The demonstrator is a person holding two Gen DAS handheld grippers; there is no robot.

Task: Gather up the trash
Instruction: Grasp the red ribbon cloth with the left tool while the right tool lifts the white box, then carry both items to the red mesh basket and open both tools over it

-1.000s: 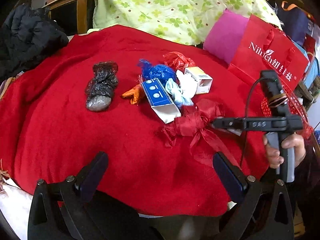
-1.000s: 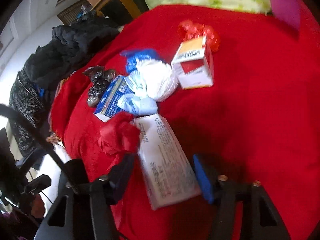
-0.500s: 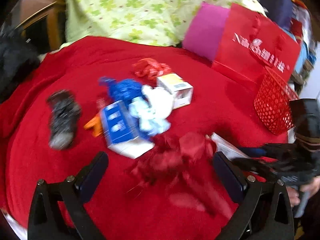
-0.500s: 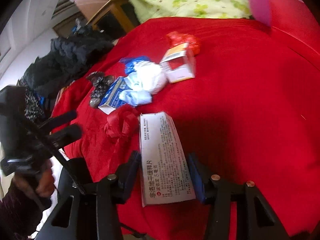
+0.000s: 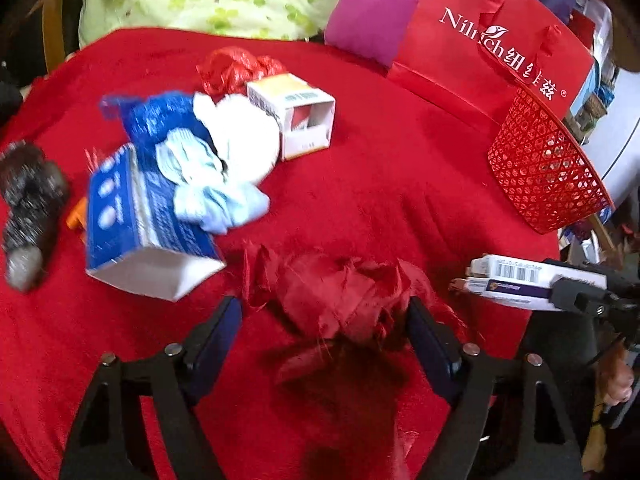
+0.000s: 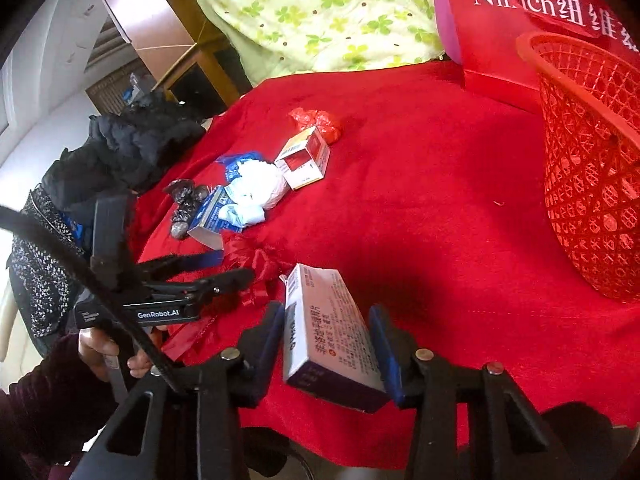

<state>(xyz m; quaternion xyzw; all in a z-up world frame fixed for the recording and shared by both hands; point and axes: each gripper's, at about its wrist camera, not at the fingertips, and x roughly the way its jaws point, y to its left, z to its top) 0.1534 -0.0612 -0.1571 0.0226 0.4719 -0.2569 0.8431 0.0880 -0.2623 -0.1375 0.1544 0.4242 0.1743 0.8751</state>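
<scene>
Red cloth (image 5: 400,168) covers the whole surface, with a green flowered quilt (image 6: 320,12) bunched at its far edge and a black jacket (image 6: 128,148) heaped at the side. Take the red mesh basket (image 6: 592,168) as the landmark: it stands upright on the cloth, a red paper bag (image 5: 472,48) with white lettering just behind it and a pink cushion (image 5: 372,16) beside that bag. Well apart from the basket, across the cloth, lies the main litter heap: a white and red carton (image 5: 296,116) open at one end, crumpled red foil (image 5: 236,68) behind it, a white wad (image 5: 240,140), a blue plastic bag (image 5: 160,116), a pale blue mask (image 5: 212,196), a blue and white box (image 5: 136,236) open at its near end, an orange scrap (image 5: 76,216) and a dark crinkled bundle (image 5: 28,216) farthest from the basket. Nearer the front edge, still apart from the basket, a red ribbon bow (image 5: 336,296) lies on the cloth; the left gripper (image 5: 324,320) has just been closing and its jaws now straddle the bow at a middling gap, one pad against it and the other still clear. The right gripper (image 6: 328,340), whose jaws have likewise been closing, is clamped on a white and purple medicine box (image 6: 324,328), lifted off the cloth, short of the basket. A hand (image 6: 108,352) in a dark sleeve (image 6: 36,404) grips the left tool's handle.
</scene>
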